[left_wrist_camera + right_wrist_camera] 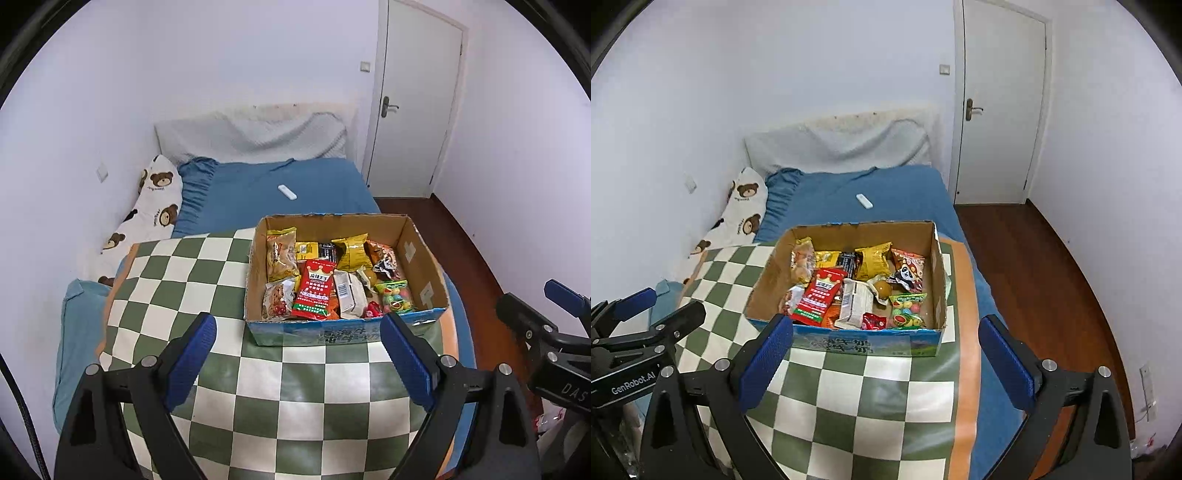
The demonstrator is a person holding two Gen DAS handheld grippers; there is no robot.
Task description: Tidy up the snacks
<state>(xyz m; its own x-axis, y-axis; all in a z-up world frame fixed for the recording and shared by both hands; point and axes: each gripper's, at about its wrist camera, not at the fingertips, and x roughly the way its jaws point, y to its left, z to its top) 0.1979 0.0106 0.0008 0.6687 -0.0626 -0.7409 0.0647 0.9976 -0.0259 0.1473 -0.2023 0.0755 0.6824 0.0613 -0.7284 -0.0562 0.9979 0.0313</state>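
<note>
An open cardboard box (421, 258) (932, 266) full of snack packets sits on a green-and-white checkered mat (207, 280) (849, 384) on the bed. Inside lie a red packet (314, 290) (818, 293), yellow packets (351, 251) (873, 258), a white packet (349, 293) (855, 302) and a candy bag (397, 295) (907, 310). My left gripper (297, 339) is open and empty, just short of the box's near wall. My right gripper (884, 345) is open and empty, also in front of the box. Each gripper shows at the edge of the other's view.
The bed has a blue sheet (295, 177) with a white remote (287, 192) (864, 200) on it, a bear-print pillow (155, 199) at the left and a grey headboard cover. A closed white door (413, 103) and wooden floor (1034, 266) are to the right.
</note>
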